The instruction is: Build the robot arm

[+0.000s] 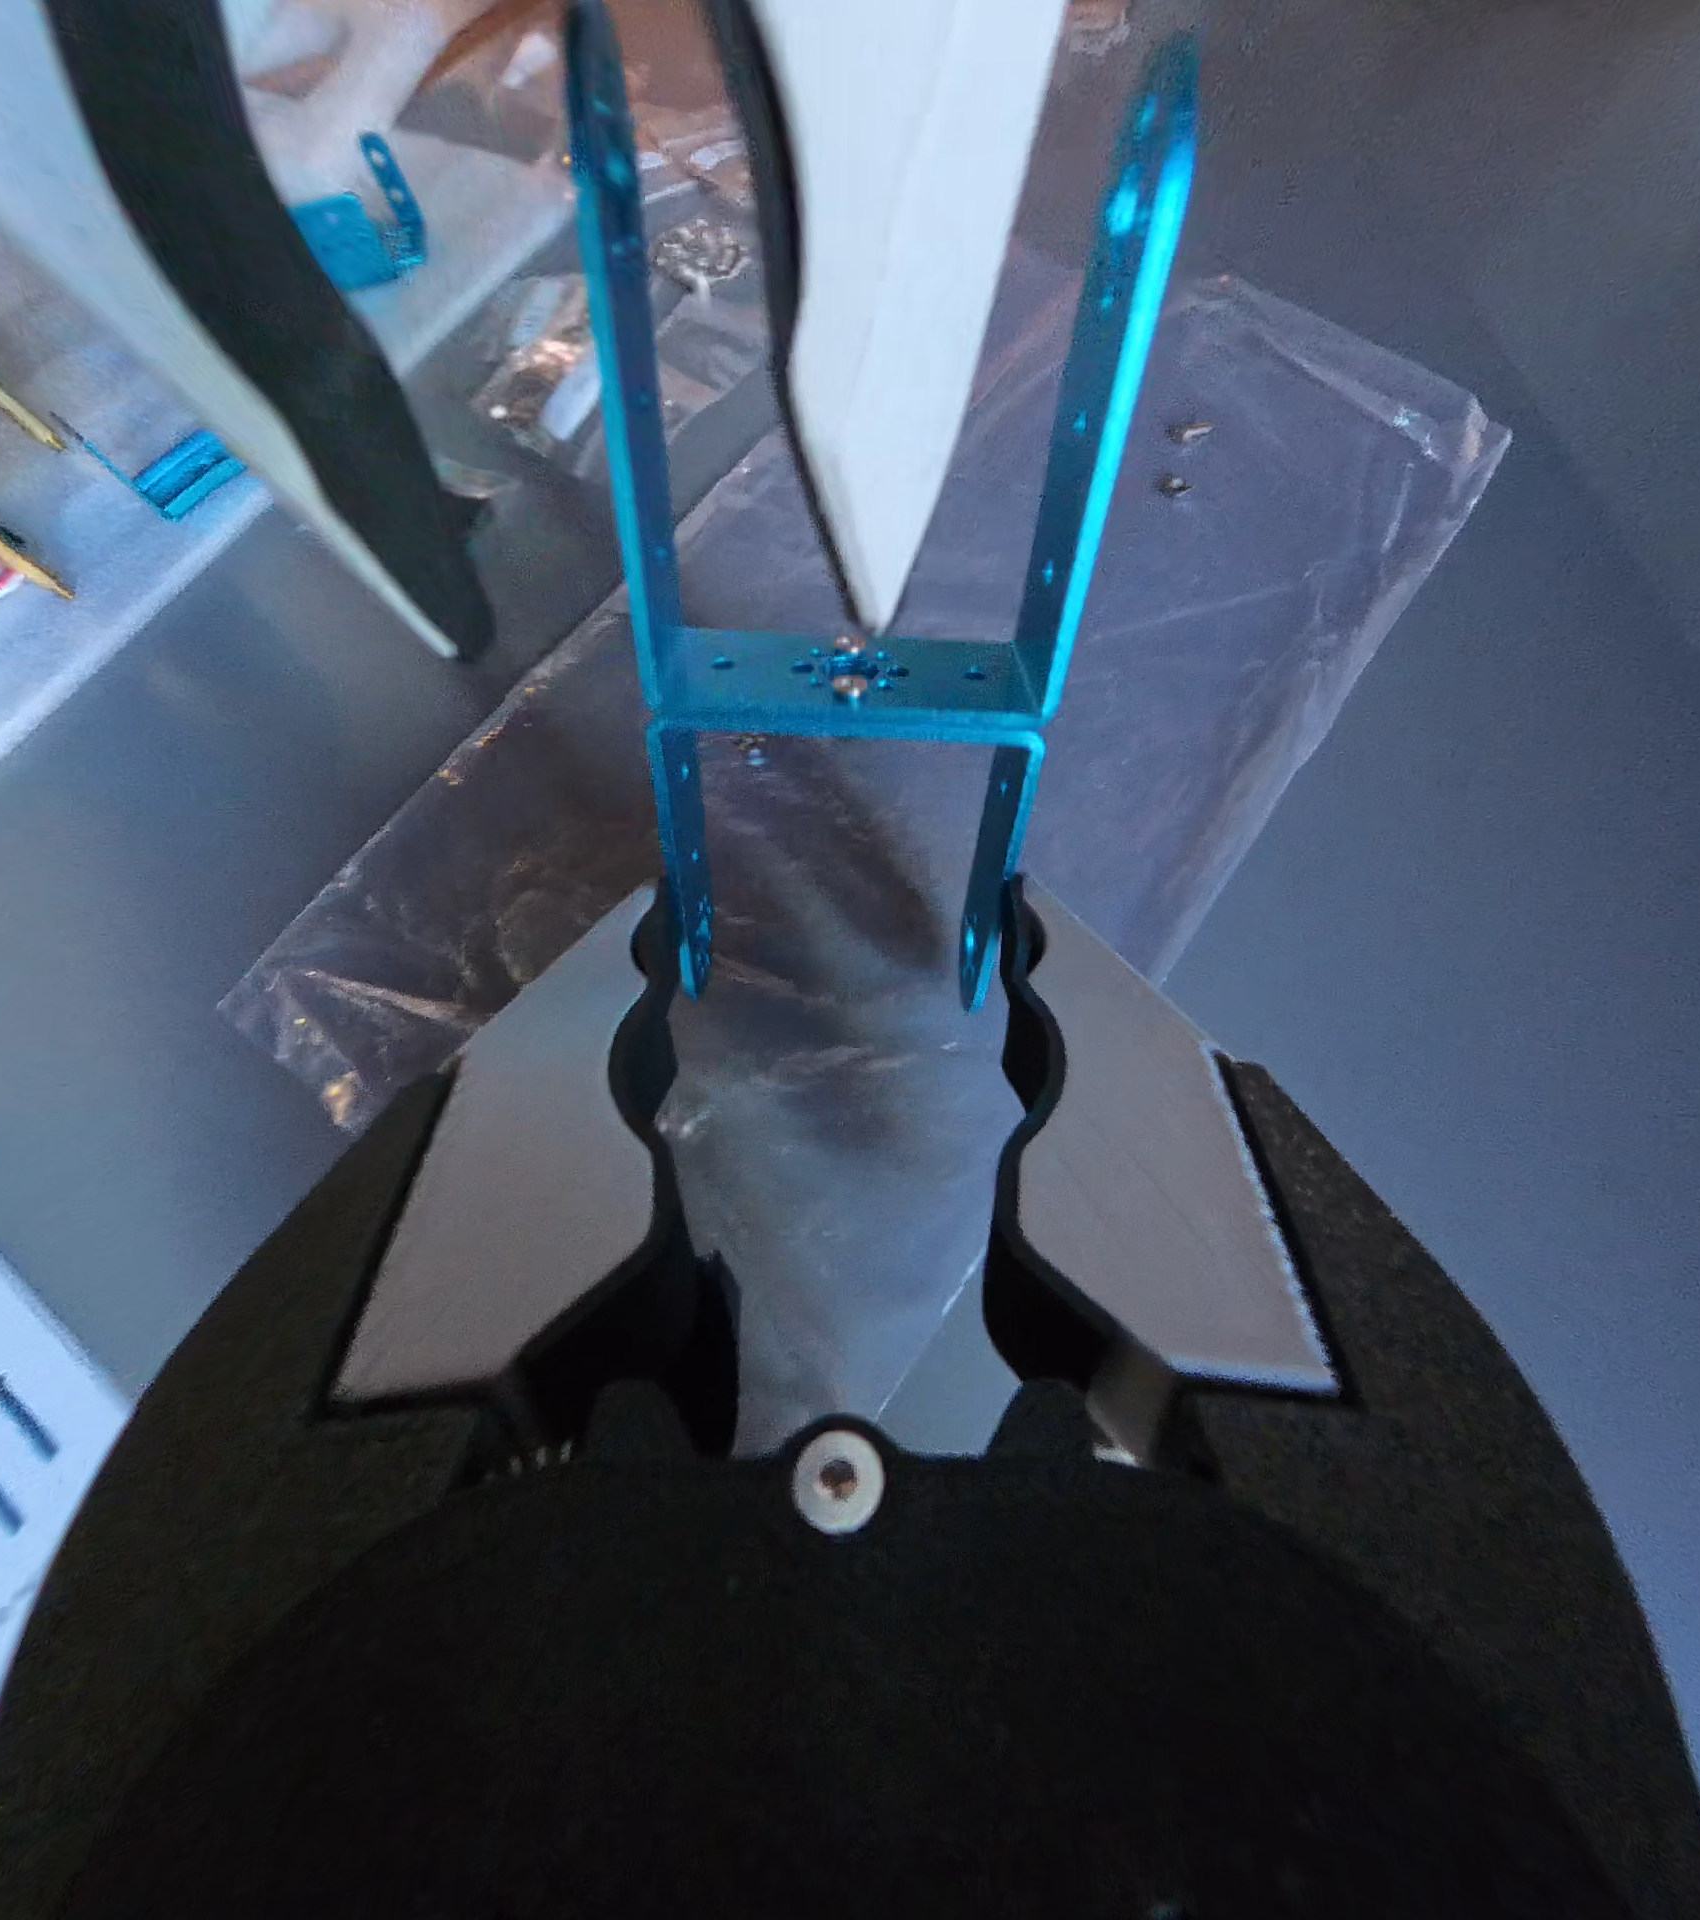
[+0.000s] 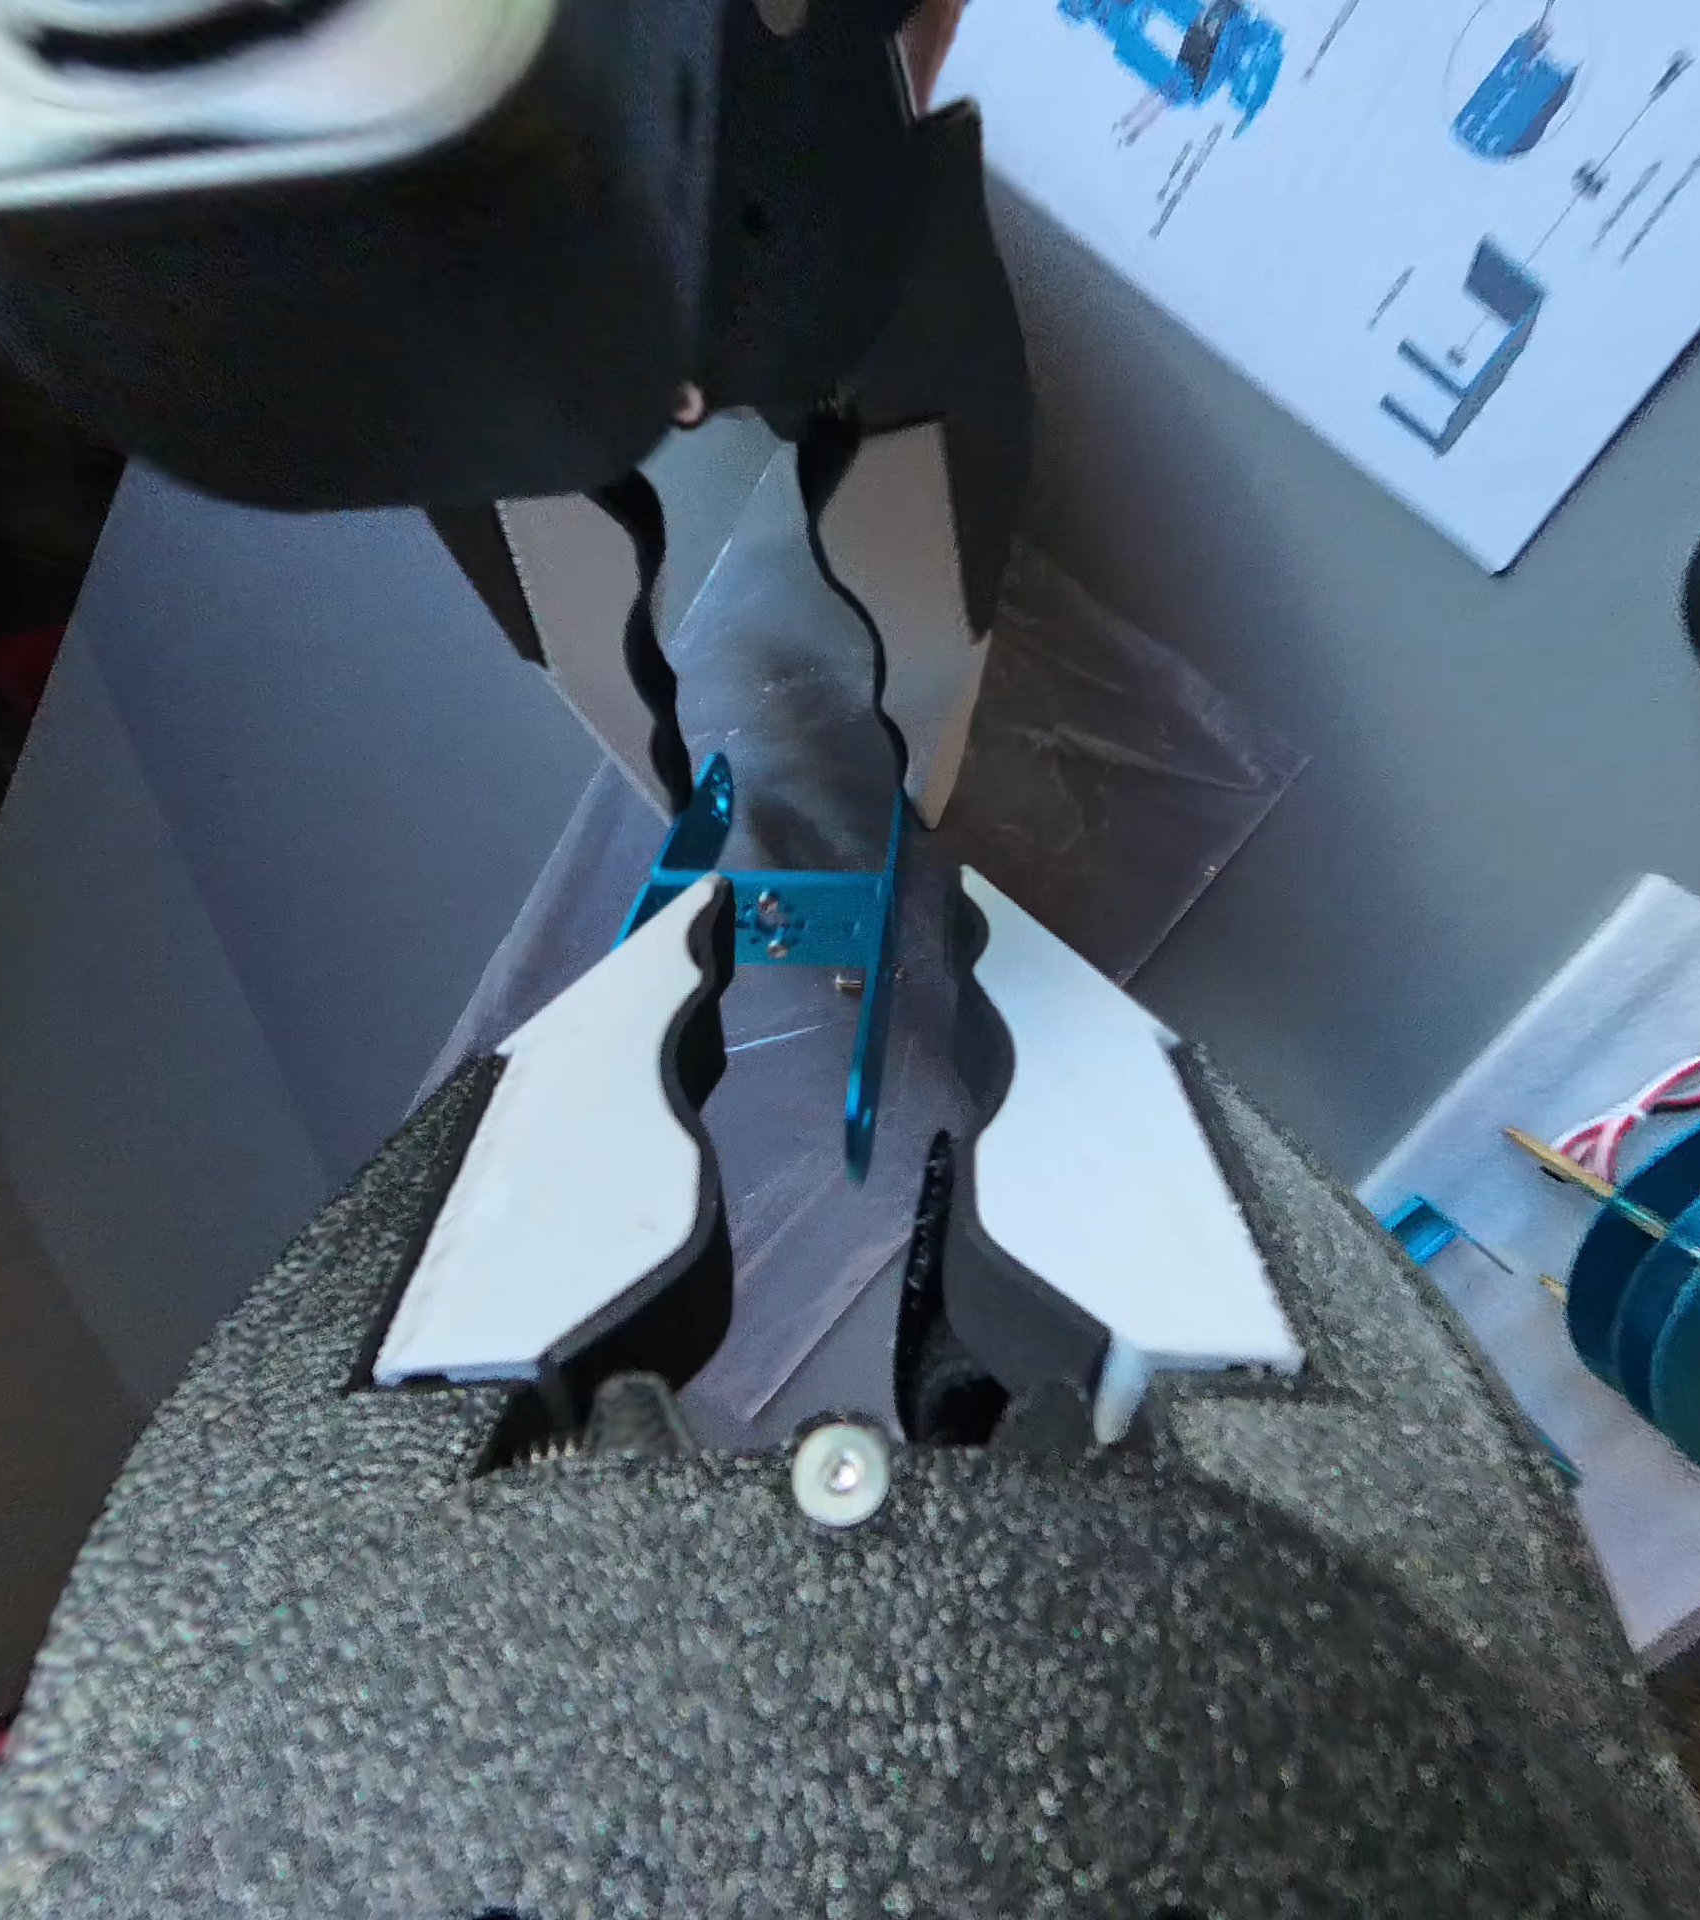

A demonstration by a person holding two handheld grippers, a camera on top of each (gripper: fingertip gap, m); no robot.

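Gripping the blue H-shaped bracket [image 1: 846, 696] by its two short legs, the left tongs [image 1: 841, 940] have one fingertip pressed on the outside of each leg, so they are closed on the bracket, at a width set by the gap between those legs. The bracket looks like two U-pieces joined back to back at a crossbar with small screws in its middle. Its long axis runs straight out from the left tongs, with the two longer arms reaching away from them toward the right tongs [image 2: 841, 914].

The right tongs face the bracket from the opposite end and stand open, holding nothing. In the right wrist view one long arm of the bracket lies in the gap between their fingers, while the other arm is hidden behind the left finger [image 2: 597, 1122], so I cannot tell whether that finger touches it. The left tongs are therefore the ones that carry the bracket; the right ones are only close about its far end.

Beneath the bracket a clear plastic bag [image 1: 1293, 520] lies flat on the grey worktop [image 1: 1552, 935]. A small loose screw [image 2: 848, 983] rests on the bag just beside the bracket. Off to one side of the bracket a white pad [image 2: 1594, 1049] bears a blue round wheel assembly [image 2: 1698, 1299] with brass posts and red and white wires. Beyond the bracket lies a printed sheet with blue drawings [image 2: 1397, 208].
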